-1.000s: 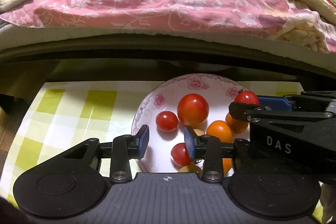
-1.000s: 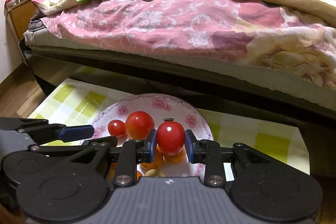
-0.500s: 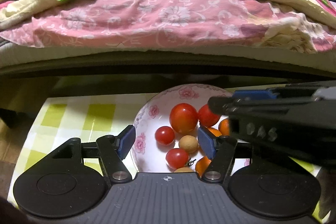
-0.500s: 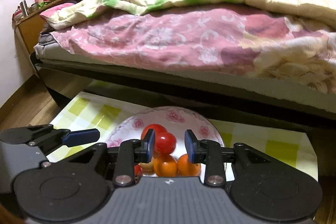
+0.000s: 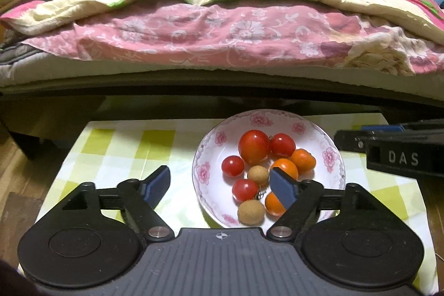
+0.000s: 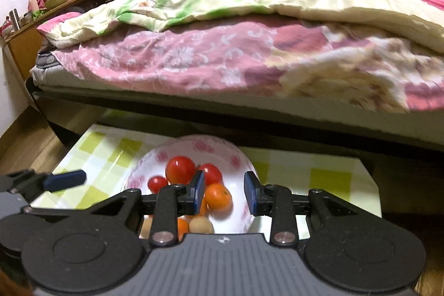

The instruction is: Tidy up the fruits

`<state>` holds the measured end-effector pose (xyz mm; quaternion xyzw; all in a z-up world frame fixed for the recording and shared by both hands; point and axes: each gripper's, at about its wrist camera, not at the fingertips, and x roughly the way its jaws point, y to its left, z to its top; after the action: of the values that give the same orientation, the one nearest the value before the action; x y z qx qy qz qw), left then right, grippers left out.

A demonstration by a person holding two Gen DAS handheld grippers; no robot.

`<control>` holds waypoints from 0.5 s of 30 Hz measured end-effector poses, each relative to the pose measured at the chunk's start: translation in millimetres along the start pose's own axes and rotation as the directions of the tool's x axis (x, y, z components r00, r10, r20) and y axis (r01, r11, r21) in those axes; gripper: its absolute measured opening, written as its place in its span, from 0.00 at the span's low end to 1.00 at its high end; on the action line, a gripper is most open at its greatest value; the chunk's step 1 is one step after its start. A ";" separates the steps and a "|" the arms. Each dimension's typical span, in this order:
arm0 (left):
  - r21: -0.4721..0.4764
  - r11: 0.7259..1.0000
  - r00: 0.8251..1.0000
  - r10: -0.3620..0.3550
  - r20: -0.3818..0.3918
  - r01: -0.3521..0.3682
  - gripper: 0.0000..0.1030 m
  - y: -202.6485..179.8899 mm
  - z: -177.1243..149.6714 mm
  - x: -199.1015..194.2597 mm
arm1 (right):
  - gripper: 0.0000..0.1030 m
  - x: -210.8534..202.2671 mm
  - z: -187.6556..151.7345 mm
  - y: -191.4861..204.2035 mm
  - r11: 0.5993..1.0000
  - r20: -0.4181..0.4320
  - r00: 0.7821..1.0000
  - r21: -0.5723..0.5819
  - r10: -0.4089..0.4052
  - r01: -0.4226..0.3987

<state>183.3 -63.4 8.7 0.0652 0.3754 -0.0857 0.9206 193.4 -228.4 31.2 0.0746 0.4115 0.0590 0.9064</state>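
Green-checked cloth covers the low table (image 5: 125,151) in front of the bed (image 5: 222,46), and the flowered bowl (image 5: 331,157) on it holds all the tomatoes, oranges and small tan fruits. The left gripper (image 5: 220,186) has just been opening and hangs spread and empty, the bowl just beyond and slightly right. The right gripper (image 6: 224,192) stands narrowly parted and empty, an orange (image 6: 219,197) below its gap; the fruits are round, without a long axis.

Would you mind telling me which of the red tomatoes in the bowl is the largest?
The largest tomato lies at the back of the floral bowl, clearly bulkier than the red tomato to its right and the two cherry-sized ones in front.
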 end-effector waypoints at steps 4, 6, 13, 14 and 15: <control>0.006 1.000 1.000 0.011 0.009 -0.011 0.86 -3.2 -8.5 -15.8 | 0.33 -17.6 -16.5 0.0 1.000 -0.020 1.000 -0.005 -0.013 0.013; 0.010 1.000 1.000 0.018 0.012 -0.019 0.90 -4.3 -13.5 -24.1 | 0.33 -26.8 -24.4 -0.2 1.000 -0.028 1.000 -0.001 -0.015 0.015; 0.048 0.996 0.996 0.076 0.036 -0.077 1.00 -15.0 -34.9 -49.9 | 0.33 -59.6 -49.0 2.8 1.000 -0.032 0.999 0.016 -0.002 0.002; 0.058 0.995 0.996 0.084 0.038 -0.086 1.00 -17.1 -38.0 -53.0 | 0.33 -63.7 -51.8 4.1 1.000 -0.030 1.000 0.017 -0.001 0.001; 0.068 0.993 0.995 0.090 0.039 -0.093 1.00 -19.2 -40.9 -55.9 | 0.33 -67.5 -54.4 5.7 1.000 -0.028 1.000 0.016 -0.001 0.001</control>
<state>112.2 -68.5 17.9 0.1126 0.3524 -0.0576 0.9273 107.9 -229.5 46.6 0.0809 0.4248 0.0564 0.8999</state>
